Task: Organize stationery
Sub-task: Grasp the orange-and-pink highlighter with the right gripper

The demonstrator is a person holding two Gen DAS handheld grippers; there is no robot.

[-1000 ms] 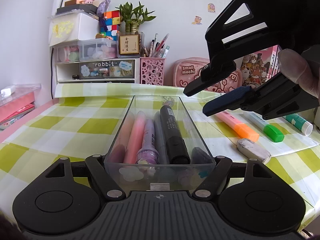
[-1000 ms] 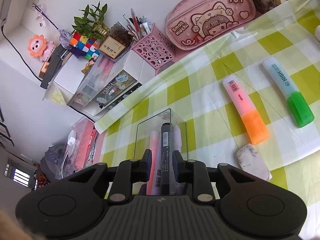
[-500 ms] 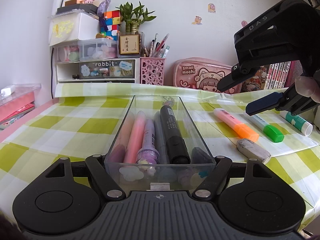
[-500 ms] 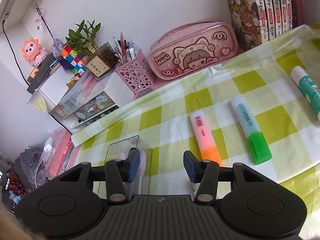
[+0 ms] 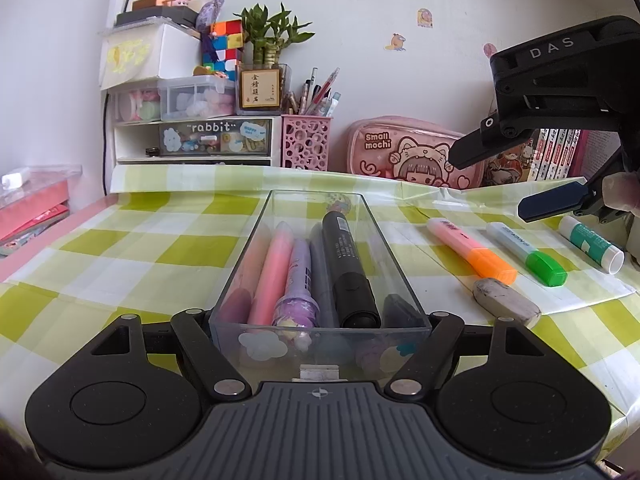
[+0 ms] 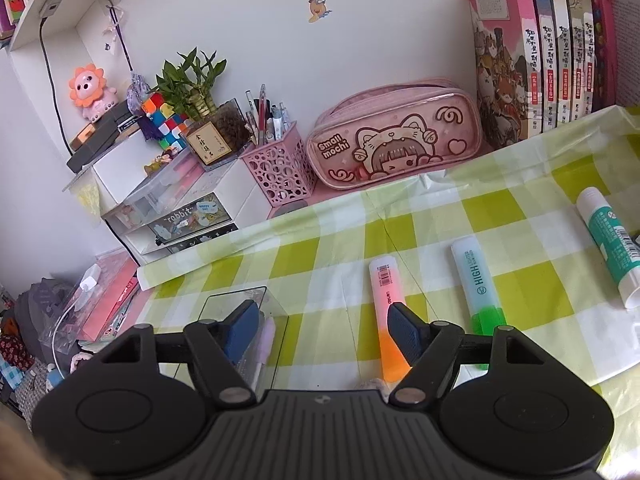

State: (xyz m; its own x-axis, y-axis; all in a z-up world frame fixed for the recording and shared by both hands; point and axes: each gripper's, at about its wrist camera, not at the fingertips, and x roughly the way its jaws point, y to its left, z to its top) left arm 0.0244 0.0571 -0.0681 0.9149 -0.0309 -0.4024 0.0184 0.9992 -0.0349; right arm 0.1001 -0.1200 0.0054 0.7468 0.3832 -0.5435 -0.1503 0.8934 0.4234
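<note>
Left view: left gripper [image 5: 320, 320] clamped on near end of clear tray [image 5: 384, 240], black marker [image 5: 348, 268] and pink pen [image 5: 272, 272] lying inside, straight ahead of jaws; right gripper [image 5: 516, 184] hanging up to the right, jaws apart. Right view: right gripper [image 6: 320, 326] just been opening, nothing between jaws; orange highlighter [image 6: 386, 320] ahead by right finger, green highlighter [image 6: 478, 280] and glue stick [image 6: 612, 244] further right, tray [image 6: 256, 300] by left finger.

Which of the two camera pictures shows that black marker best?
The left wrist view. There the black marker lies in full sight inside the clear box, beside the pink pen and the purple pen. In the right wrist view only a corner of that box shows, and the marker cannot be made out.
</note>
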